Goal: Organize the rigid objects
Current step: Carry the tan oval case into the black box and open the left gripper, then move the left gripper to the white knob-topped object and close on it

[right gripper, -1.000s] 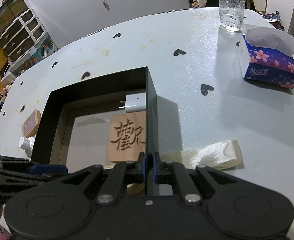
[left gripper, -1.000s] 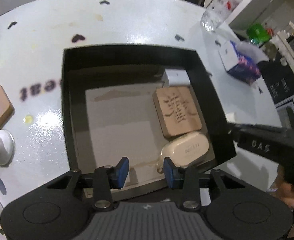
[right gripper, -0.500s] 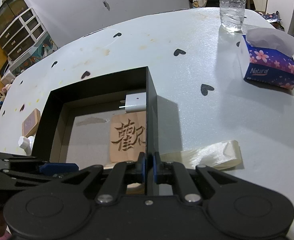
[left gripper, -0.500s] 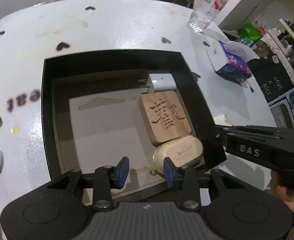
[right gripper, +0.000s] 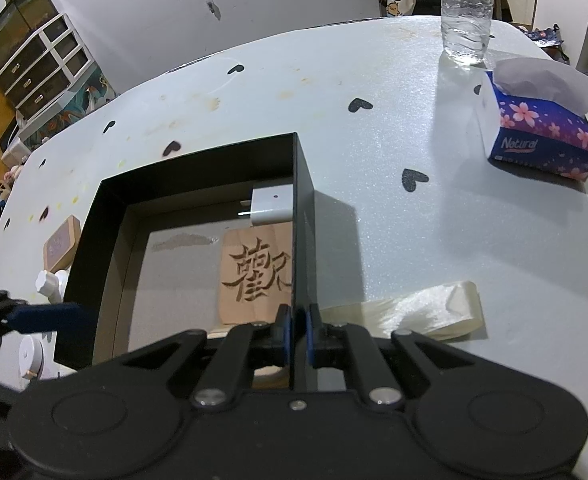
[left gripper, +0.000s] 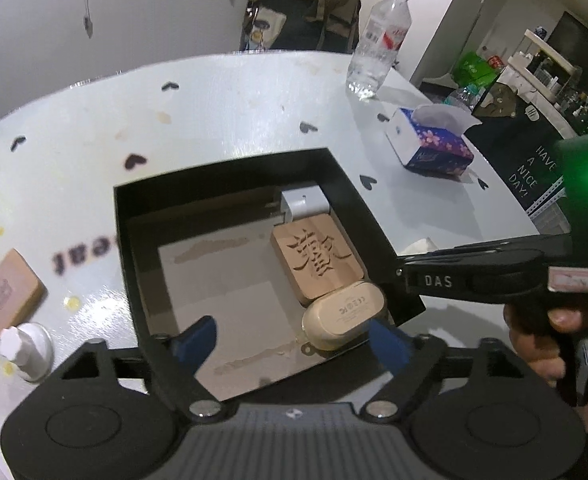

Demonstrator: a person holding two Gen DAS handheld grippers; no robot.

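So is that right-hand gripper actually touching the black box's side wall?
Touching. The right wrist view shows the right gripper pinching the black box wall, pads on both faces.

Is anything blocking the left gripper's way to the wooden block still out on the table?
Nothing visible. The left gripper, jaws just opened and empty, hangs over the black box; the wooden block lies left of it on open table.

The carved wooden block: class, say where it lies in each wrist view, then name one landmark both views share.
Left wrist view: carved wooden block lies right of centre, in the black box, along its right wall.
Right wrist view: carved wooden block sits just below centre, its right side hidden behind the box wall.
Shared landmark: white charger, in the box's far right corner.
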